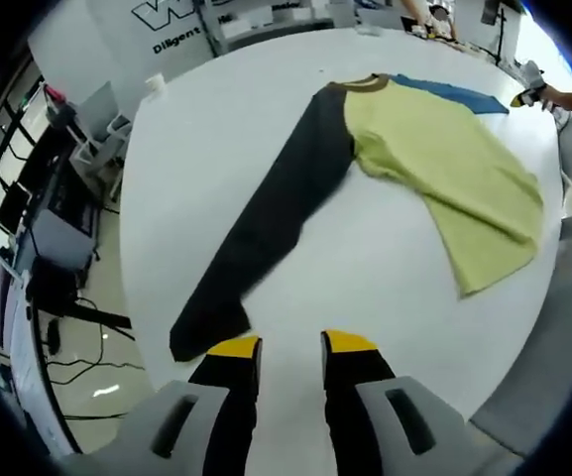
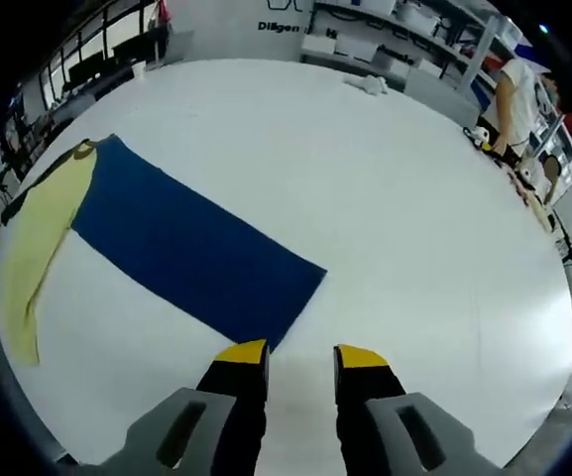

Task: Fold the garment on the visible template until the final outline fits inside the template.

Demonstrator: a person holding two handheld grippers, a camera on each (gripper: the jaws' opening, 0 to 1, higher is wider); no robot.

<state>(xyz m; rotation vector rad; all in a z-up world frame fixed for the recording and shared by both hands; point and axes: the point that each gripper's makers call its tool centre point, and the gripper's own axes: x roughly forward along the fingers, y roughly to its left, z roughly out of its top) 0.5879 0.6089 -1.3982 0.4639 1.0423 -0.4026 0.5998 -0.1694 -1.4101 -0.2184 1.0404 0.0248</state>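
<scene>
While the garment lies spread flat on the white table, neither tool is touching it. In the left gripper view, its yellow-green body sits toward 1 o'clock, with a brown collar at 12 and a black sleeve running down to a cuff at 8 o'clock. A strip of blue sleeve shows beyond the body, at 1 o'clock. The left gripper hangs over bare table just beside the black cuff, yellow-tipped jaws apart, nothing between them.

In the right gripper view, the blue sleeve stretches from 10 o'clock to the centre, its end near the right gripper. Those jaws also stand apart and empty, the left tip just short of the sleeve's corner. The yellow-green body lies at 9 o'clock.

Shelving with boxes lines the far side at 12 to 1 o'clock; a person stands at 2 o'clock. Cables lie on the floor at 8 o'clock in the left gripper view.
</scene>
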